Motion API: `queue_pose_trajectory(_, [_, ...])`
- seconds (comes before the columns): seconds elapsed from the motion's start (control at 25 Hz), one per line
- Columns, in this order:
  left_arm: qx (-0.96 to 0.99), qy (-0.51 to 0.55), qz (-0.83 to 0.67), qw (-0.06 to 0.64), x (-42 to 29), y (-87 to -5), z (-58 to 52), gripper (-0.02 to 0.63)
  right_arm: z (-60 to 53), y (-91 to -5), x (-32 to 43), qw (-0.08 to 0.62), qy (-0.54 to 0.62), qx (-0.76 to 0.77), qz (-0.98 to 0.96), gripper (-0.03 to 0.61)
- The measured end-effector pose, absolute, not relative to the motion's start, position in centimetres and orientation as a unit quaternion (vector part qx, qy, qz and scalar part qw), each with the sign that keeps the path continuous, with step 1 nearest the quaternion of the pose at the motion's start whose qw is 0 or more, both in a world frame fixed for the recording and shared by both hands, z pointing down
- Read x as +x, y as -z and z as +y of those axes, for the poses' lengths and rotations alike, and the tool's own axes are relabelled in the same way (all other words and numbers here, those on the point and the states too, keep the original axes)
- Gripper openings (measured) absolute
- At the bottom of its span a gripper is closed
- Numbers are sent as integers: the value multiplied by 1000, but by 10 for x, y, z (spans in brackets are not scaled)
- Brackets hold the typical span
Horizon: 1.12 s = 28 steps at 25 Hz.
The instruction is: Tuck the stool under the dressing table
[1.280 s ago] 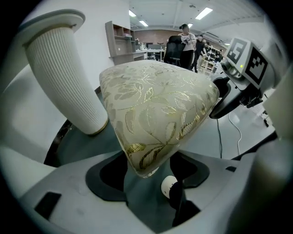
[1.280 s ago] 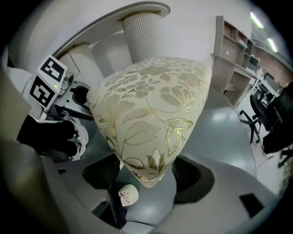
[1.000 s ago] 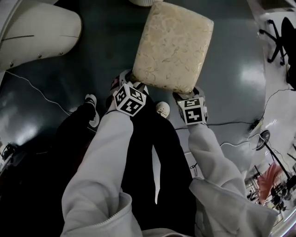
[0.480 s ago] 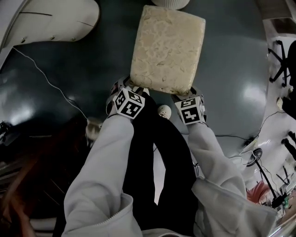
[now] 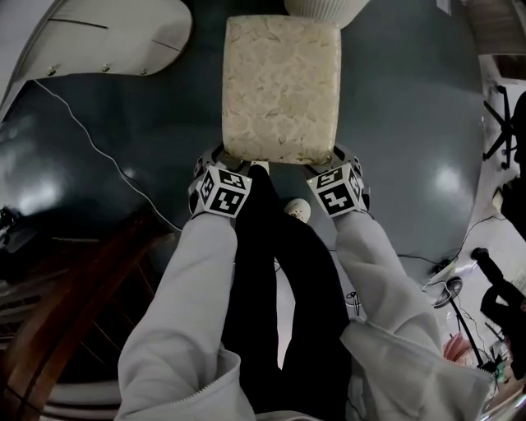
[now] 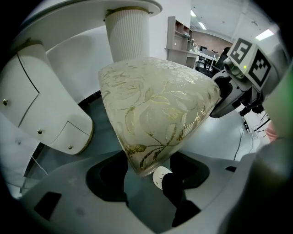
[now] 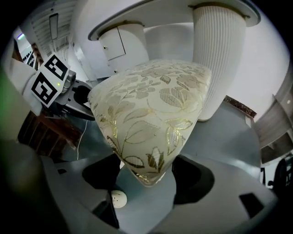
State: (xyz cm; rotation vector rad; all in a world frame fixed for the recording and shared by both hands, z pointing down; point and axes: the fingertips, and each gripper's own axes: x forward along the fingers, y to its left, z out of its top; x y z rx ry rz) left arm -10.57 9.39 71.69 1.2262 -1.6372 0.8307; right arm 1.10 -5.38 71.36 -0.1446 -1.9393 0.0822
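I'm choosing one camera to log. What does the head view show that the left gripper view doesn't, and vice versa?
Only the head view: the whole top of the stool, the marker cube on the left gripper, and brown wooden furniture at lower left. Only the left gripper view: that gripper's jaws closed on a stool corner, plus office shelving behind. Both: the stool, the right gripper, the fluted pedestal, a white shoe.

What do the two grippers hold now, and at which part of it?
Both hold the stool. The left gripper is shut on the near left corner of its cushioned seat, the right gripper on the near right corner.
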Motion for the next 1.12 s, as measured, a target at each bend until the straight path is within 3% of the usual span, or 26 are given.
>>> queue_pose_trajectory(1.12, [471, -297, -692, 460, -220, -715, 95, 290, -65, -711, -123, 575, 3, -100, -812, 405])
